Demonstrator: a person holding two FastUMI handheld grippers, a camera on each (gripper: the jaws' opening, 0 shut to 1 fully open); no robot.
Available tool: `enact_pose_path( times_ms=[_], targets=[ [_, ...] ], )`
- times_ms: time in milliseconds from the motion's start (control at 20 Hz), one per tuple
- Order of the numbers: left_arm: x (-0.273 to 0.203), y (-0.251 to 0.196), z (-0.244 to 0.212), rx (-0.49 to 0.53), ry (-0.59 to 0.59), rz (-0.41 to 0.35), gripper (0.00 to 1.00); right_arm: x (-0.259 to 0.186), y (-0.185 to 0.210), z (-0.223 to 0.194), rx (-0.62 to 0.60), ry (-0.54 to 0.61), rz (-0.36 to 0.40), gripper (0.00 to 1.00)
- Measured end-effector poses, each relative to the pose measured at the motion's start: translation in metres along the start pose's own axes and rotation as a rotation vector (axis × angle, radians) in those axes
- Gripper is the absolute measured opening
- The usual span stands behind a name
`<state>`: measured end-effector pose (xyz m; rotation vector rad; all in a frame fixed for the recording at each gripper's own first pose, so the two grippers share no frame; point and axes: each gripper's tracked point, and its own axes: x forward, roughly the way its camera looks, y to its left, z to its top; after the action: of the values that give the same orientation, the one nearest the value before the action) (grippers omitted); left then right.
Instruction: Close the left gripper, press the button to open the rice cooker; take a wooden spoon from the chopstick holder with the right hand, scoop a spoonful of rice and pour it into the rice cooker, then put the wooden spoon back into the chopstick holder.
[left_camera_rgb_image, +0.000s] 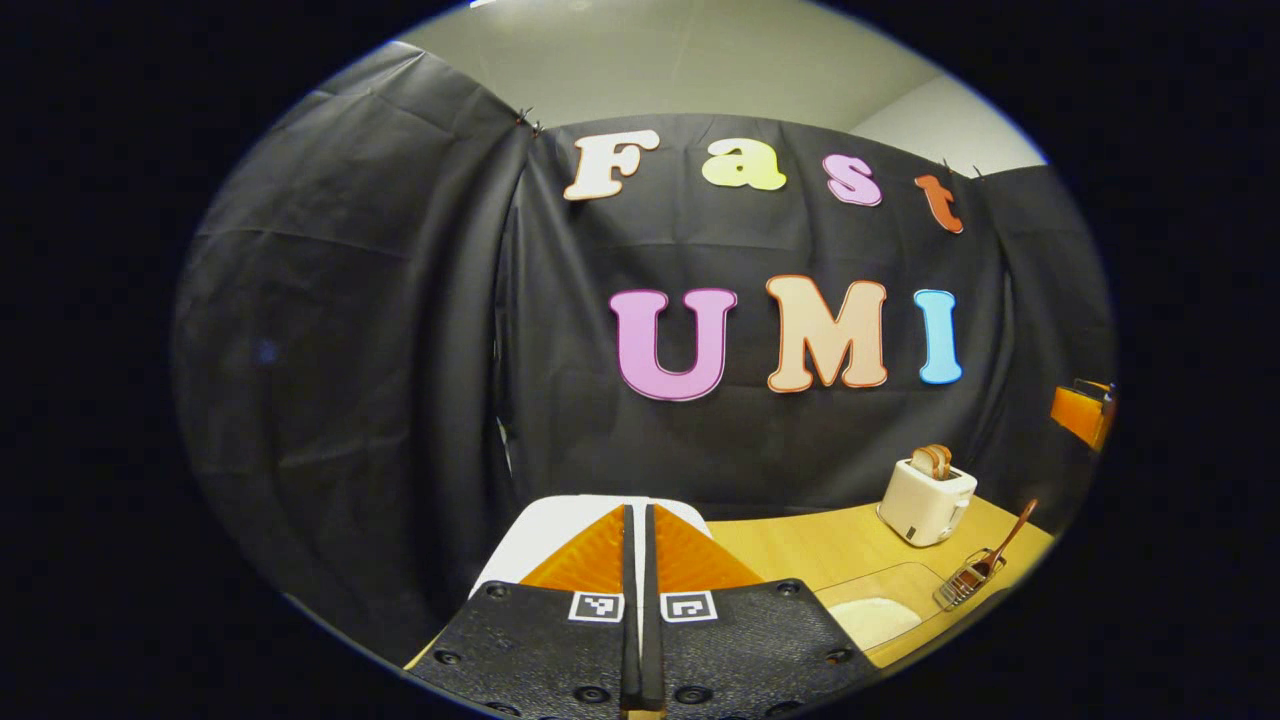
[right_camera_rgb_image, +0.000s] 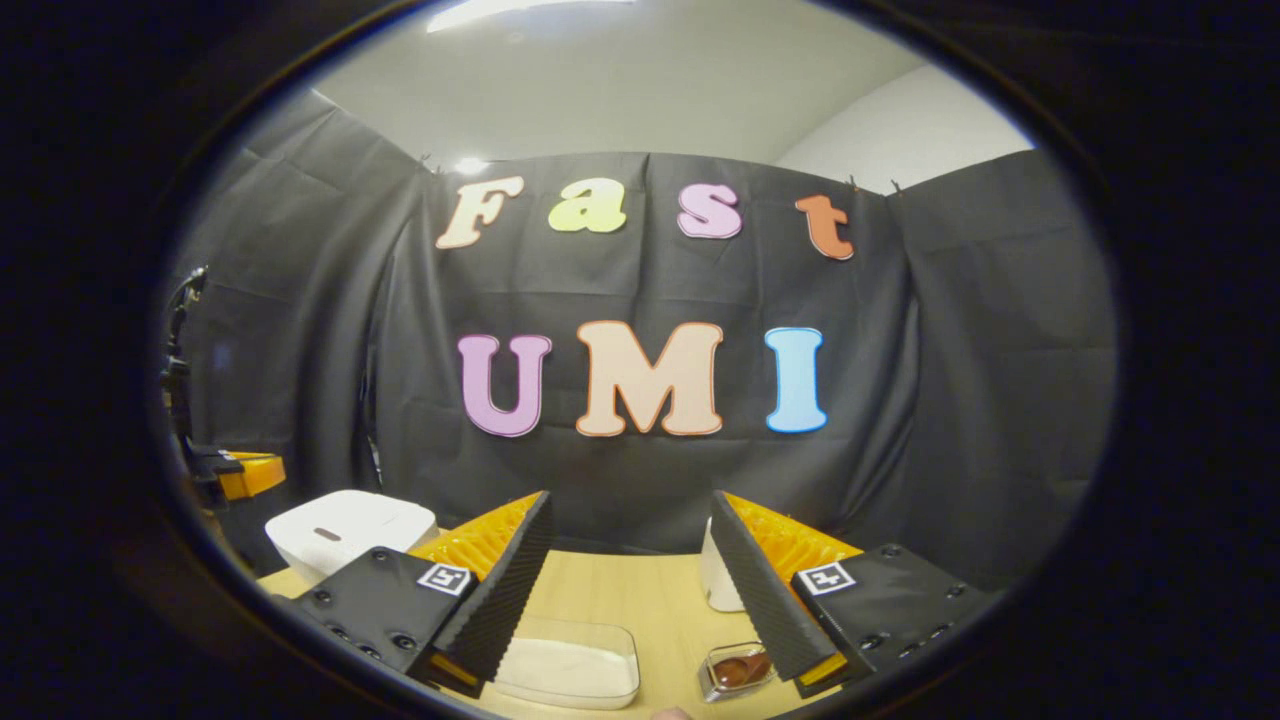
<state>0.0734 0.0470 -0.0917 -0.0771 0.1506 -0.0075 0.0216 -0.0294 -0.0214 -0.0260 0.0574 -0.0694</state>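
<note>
Two grippers: left gripper (left_camera_rgb_image: 636, 525) closed above rice cooker (left_camera_rgb_image: 540, 545); right gripper (right_camera_rgb_image: 630, 560) wide, wooden spoon (right_camera_rgb_image: 740, 670) below.

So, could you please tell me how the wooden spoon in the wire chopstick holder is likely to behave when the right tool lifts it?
The brown wooden spoon looks slim and rigid, so probably light and stiff. It leans out of the small wire chopstick holder, so the holder may tip or drag when the spoon is pulled. Its narrow handle could pivot between the open right tool fingers.

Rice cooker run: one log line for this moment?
left gripper: shut, empty | right gripper: open, empty | rice cooker: lid down | wooden spoon: in chopstick holder
</note>
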Motion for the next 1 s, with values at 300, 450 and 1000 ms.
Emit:
enact_pose_path(
  times_ms=[300,450,1000],
  targets=[
    [0.029,0.016,-0.044,-0.046,0.092,-0.009,0.0,0.001,-0.006,-0.003,-0.012,0.012,-0.02,0.99],
    [0.045,0.019,-0.071,-0.063,0.166,-0.017,0.0,0.002,-0.008,-0.003,-0.02,0.015,-0.03,0.99],
    [0.053,0.02,-0.11,-0.041,0.244,-0.025,0.0,-0.001,-0.01,0.001,-0.034,0.004,-0.037,1.0]
  ],
)
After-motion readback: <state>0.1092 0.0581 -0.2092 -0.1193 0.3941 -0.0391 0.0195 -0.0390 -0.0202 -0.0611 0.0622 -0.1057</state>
